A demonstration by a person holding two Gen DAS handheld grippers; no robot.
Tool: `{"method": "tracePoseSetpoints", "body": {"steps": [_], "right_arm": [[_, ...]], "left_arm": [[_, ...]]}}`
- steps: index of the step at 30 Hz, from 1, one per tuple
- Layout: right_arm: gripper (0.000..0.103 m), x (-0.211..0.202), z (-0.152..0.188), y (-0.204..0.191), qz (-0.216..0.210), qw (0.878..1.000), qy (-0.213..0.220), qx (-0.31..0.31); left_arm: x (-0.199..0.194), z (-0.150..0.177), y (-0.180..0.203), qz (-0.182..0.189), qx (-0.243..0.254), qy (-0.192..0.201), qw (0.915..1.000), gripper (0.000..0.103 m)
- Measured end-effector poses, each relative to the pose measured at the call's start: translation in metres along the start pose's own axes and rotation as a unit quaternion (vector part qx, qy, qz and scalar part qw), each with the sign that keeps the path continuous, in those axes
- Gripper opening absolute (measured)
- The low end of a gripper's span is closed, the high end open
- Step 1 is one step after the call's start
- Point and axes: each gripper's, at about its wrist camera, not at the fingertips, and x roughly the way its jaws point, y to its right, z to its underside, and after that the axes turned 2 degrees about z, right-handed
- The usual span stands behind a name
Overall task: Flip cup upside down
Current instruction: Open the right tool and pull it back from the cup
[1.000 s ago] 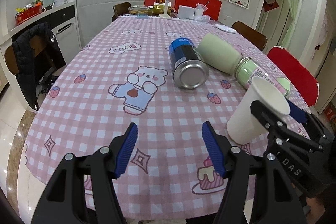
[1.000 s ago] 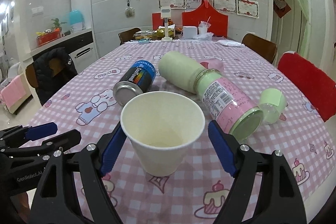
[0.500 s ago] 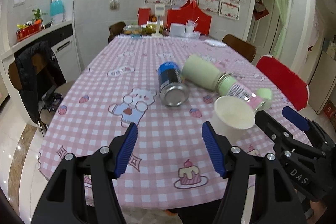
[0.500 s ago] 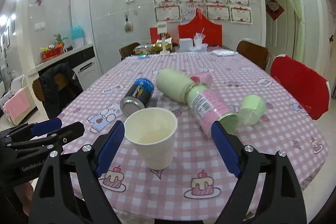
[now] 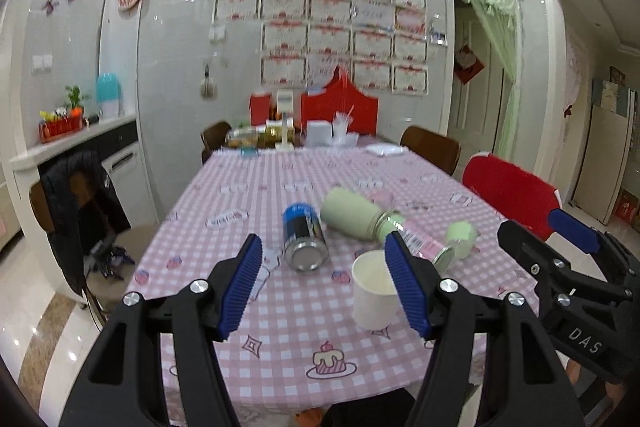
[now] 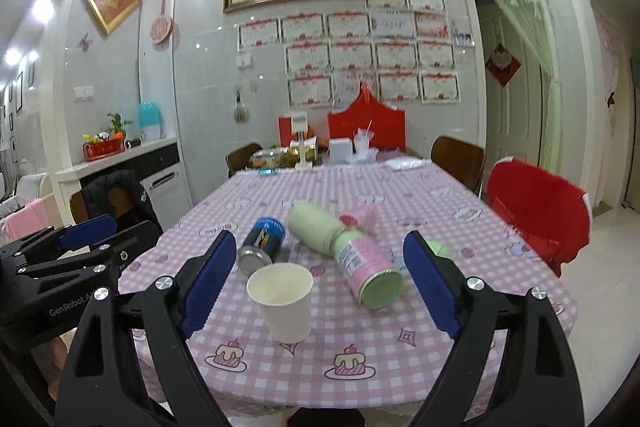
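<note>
White paper cup (image 6: 285,301), half-hidden in left view, stands unobstructed in right view.

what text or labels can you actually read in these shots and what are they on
"DAS": right claw body, seen from the left wrist.
"GenRobot.A…", cut off: left claw body, seen from the right wrist.
Blue can: coloured print, too blurred to read.
Pink bottle label: barcode and print, too small.
Wall certificates: unreadable.
Paper cup: no text.

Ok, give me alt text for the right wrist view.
A white paper cup stands upright, mouth up, near the front edge of a pink checked table, framed by the open right tool. Behind it lie a can and a bottle.
</note>
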Motion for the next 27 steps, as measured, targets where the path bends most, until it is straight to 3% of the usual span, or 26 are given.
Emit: {"method": "tracePoseSetpoints", "body": {"steps": [13,24,25,26,27], "right_arm": [[0.082,-0.028,-0.007,-0.001,0.014,0.998,0.056,-0.013],[0.082,-0.035,-0.006,-0.002,0.018,0.997,0.078,-0.016],[0.083,-0.036,-0.006,-0.002,0.019,0.997,0.080,-0.017],[0.093,-0.036,-0.007,-0.002,0.020,0.996,0.080,-0.018],[0.095,-0.036,-0.006,-0.003,0.020,0.996,0.082,-0.019]], "left_arm": [[-0.035,-0.009,0.022,-0.001,0.028,0.062,0.9977,0.064],[-0.044,-0.011,0.029,-0.005,0.036,0.092,0.9951,0.064],[-0.045,-0.010,0.031,-0.005,0.039,0.094,0.9948,0.064],[-0.046,-0.011,0.032,-0.006,0.040,0.096,0.9945,0.064],[-0.047,-0.011,0.032,-0.007,0.041,0.100,0.9941,0.064]]}}
